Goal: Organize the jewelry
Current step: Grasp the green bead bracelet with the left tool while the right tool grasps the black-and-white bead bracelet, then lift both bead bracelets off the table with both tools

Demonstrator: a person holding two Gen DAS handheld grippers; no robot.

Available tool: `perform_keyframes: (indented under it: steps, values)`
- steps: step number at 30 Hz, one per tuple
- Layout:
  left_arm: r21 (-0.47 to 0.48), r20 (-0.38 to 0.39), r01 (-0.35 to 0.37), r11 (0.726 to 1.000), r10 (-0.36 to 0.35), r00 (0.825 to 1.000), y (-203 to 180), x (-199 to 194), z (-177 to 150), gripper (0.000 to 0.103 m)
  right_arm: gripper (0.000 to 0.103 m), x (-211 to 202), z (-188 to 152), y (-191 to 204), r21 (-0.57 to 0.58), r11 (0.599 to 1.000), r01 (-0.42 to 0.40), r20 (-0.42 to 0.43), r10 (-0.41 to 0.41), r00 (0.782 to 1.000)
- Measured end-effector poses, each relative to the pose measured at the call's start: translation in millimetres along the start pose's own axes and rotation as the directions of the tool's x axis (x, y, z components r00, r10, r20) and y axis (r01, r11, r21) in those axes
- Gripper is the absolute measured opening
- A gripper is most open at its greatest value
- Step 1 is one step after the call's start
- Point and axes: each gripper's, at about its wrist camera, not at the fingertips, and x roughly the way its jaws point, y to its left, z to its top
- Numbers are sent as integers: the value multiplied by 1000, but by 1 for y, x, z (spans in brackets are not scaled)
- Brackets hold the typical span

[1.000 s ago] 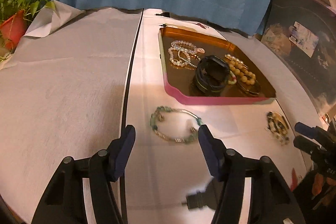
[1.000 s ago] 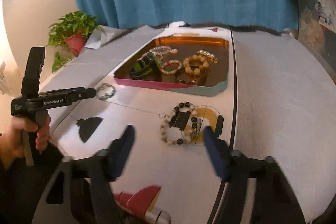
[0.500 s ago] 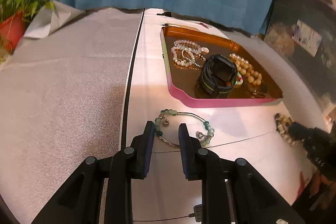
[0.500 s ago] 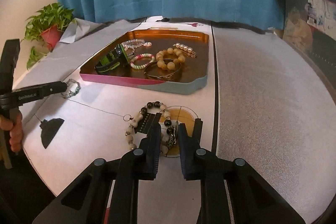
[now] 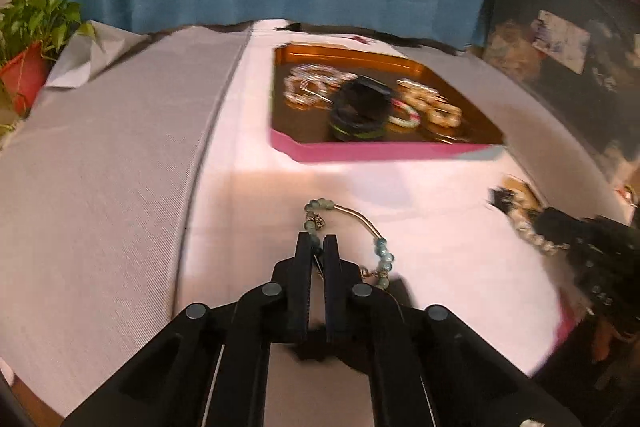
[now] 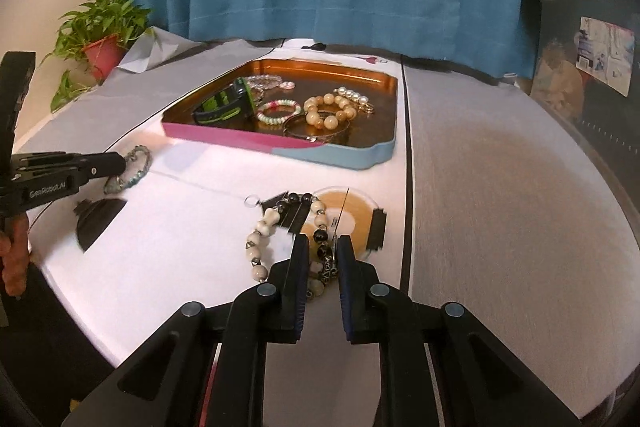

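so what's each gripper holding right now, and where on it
Left gripper: teal bead bracelet, pinched on its near-left beaded side. Right gripper: black-and-cream bead bracelet, clamped at its near beads.

**Both grippers pinching down**

The left gripper (image 5: pixel 319 242) is angling downward, its jaws just closing nearly together on a bead strand. The right gripper (image 6: pixel 323 251) is tilting down likewise, its jaws having just closed, clamping beads. A hand (image 6: pixel 15 259) is gripping the left handle.
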Motion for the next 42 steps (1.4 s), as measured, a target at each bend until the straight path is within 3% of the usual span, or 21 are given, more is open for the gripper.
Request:
perform_keyframes:
  steps: [5, 9, 12, 18, 20, 22, 27, 31, 36, 42]
  values:
    - [33, -10, 46, 998, -46, 999, -21, -11, -13, 3, 14, -13, -9, -3, 33, 998, -58, -15, 59, 998]
    - [16, -15, 47, 999, -47, 999, -21, -10, -11, 6, 16, -15, -11, -10, 97, 989, -112, -9, 114, 993]
    - [5, -14, 53, 999, -53, 999, -20, -8, -9, 8, 16, -15, -11, -10, 84, 989, -123, -14, 125, 992]
    - [53, -7, 37, 998, -37, 999, -29, -5, -8, 22, 19, -14, -11, -7, 43, 993, -114, -13, 115, 993]
    - [132, -6, -23, 991, 24, 1000, -41, -3, -8, 19, 21, -13, -10, -3, 25, 994, -102, -14, 102, 995]
    - [150, -29, -6, 989, 11, 1000, -46, -1, -5, 4, 20, -13, -10, 3, -17, 997, -79, -21, 79, 997]
    - [99, -92, 25, 995, -16, 996, -45, -1, 1, 4, 13, -12, -6, 5, -41, 993, -110, -36, 108, 993]
    - [40, -72, 75, 996, -72, 995, -40, -14, 2, 4, 2, -19, -3, 7, -4, 995, -103, -30, 103, 994]
    - [4, -79, 99, 995, -98, 992, -39, -16, 3, 4, 2, -21, -3, 21, -35, 997, -63, -40, 62, 997]
    - [-9, -105, 91, 996, -91, 990, -42, -16, -4, 4, 2, -29, -8, 13, 7, 999, -54, -12, 54, 998]
